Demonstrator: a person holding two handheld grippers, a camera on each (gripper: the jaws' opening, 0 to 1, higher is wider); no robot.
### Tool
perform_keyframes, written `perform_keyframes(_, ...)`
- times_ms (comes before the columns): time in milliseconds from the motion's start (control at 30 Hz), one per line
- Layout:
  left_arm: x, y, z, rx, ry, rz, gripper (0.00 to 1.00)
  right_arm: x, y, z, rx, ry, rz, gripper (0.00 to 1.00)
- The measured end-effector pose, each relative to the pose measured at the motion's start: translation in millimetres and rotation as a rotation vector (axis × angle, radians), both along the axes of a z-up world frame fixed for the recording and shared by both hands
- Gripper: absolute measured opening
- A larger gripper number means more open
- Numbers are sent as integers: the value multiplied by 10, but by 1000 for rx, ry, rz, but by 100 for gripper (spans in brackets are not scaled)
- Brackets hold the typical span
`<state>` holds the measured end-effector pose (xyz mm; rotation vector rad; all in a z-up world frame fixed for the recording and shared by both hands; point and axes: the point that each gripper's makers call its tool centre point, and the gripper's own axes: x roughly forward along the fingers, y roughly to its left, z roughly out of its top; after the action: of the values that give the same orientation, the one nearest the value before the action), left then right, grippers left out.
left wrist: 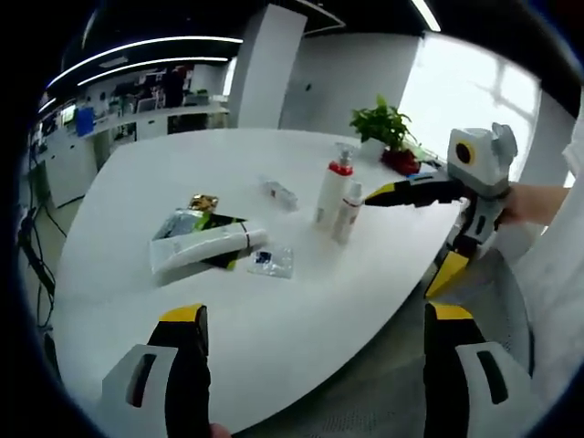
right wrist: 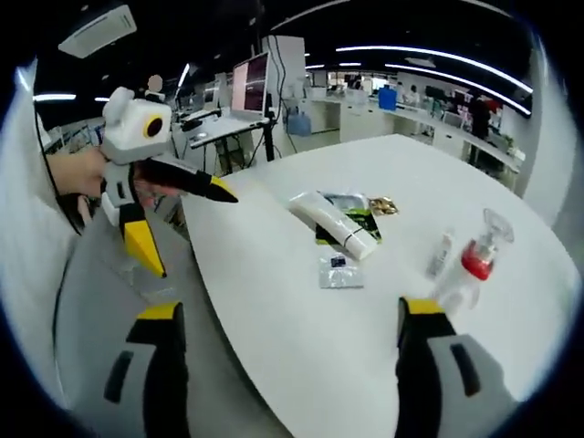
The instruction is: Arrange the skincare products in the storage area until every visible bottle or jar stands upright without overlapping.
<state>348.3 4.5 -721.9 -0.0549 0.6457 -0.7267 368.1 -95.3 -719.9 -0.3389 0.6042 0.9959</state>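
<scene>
Left claw point(left wrist: 315, 342) open, jaws wide apart at bottom of left gripper view, over near edge of white worktop point(left wrist: 274, 310), holding nothing. Right claw point(right wrist: 287, 342) likewise open and empty, jaws spread over worktop edge in right gripper view.

Left gripper view: right claw point(left wrist: 376, 194) enters from the right, held by a hand point(left wrist: 525, 203), its yellow-tipped jaw just beside two upright bottles. Pump bottle point(left wrist: 333, 190), white with red collar, stands upright; a shorter bottle point(left wrist: 348, 213) stands right against it on the near side. Both well ahead of left claw, up and right of centre.

Tube point(left wrist: 205, 248) lies flat on its side, ahead and left of left claw, resting over a dark green packet point(left wrist: 219, 224). Small clear sachet point(left wrist: 272, 262) flat just beside tube cap. Gold wrapper point(left wrist: 203, 202) beyond packet. Small vial point(left wrist: 279, 192) lying flat farther back, apart from the rest. Potted plant point(left wrist: 385, 128) at far edge.

Right gripper view: pump bottle point(right wrist: 474, 260) close ahead of right jaw; tube point(right wrist: 333, 223) lies mid-worktop; left claw point(right wrist: 219, 192) at left, apart from everything
</scene>
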Motion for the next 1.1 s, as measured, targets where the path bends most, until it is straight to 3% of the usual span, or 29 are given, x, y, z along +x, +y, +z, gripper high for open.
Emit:
perform_keyframes(367,-12,17,-21,20,-8,-6,96,288,256,-20,-42,-27,73,95)
perform_keyframes(700,-13,10,-57,43,-5,-17,96,573,596,-186,-79,-5,150,88)
perform_keyframes(1100,15,34,-29,12,-1,7,96,986,848,-235,-164,-44,225,82)
